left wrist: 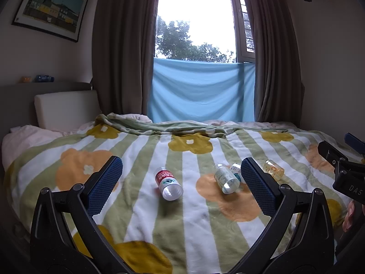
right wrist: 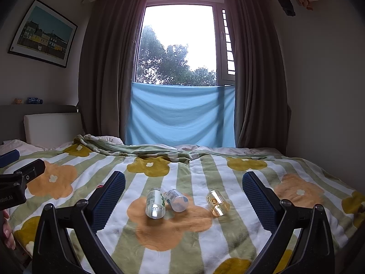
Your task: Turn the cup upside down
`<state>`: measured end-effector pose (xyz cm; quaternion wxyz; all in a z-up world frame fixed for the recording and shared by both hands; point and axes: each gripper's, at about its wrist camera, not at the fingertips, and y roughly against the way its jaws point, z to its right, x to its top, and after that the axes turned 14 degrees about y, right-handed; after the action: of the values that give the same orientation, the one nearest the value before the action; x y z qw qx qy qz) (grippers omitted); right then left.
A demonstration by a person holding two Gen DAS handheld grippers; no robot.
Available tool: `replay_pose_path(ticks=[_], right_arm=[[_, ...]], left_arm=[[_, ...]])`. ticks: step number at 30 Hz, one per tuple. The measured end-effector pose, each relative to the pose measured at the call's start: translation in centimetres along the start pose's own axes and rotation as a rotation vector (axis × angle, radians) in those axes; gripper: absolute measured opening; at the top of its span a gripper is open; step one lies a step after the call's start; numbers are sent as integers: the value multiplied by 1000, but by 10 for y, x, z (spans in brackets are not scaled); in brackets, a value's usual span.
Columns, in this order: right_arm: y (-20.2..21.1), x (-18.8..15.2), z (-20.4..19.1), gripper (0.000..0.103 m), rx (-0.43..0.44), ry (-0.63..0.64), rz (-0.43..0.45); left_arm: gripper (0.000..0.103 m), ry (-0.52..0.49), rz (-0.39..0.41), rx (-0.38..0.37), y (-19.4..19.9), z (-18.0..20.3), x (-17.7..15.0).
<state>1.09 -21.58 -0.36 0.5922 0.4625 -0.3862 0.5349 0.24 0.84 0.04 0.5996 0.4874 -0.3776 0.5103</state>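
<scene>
Several small cups lie on their sides on the flowered blanket [left wrist: 194, 223]. A clear cup with a red label [left wrist: 168, 182] lies between my left gripper's fingers, further out. A clear cup with a green and white label [left wrist: 226, 178] [right wrist: 155, 203] and a white cup [right wrist: 176, 200] lie touching. An amber cup [right wrist: 217, 203] [left wrist: 273, 170] lies to their right. My left gripper [left wrist: 181, 182] is open and empty above the blanket. My right gripper [right wrist: 183, 196] is open and empty, with the three cups lying beyond its fingers.
The bed fills the foreground, with a folded green blanket [right wrist: 136, 148] and a white pillow [left wrist: 66, 109] at the back. Curtains [right wrist: 107, 68] and a blue cloth [right wrist: 182, 116] hang at the window. A framed picture [left wrist: 50, 9] hangs on the left wall.
</scene>
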Motion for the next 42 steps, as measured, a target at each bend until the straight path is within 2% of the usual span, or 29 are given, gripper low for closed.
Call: replay_pose_path(ticks=[23, 29, 35, 42], right_arm=[[0, -1, -1, 102, 2, 3, -7], [-12, -7, -6, 102, 19, 20, -43], [-66, -15, -27, 102, 85, 108, -172], [-156, -18, -56, 102, 197, 168, -275]], left_arm=[[103, -1, -1, 6, 1, -2, -1], [103, 1, -22, 29, -6, -12, -7], [103, 23, -60, 50, -21, -34, -10], [103, 56, -118, 78, -45, -70, -19]])
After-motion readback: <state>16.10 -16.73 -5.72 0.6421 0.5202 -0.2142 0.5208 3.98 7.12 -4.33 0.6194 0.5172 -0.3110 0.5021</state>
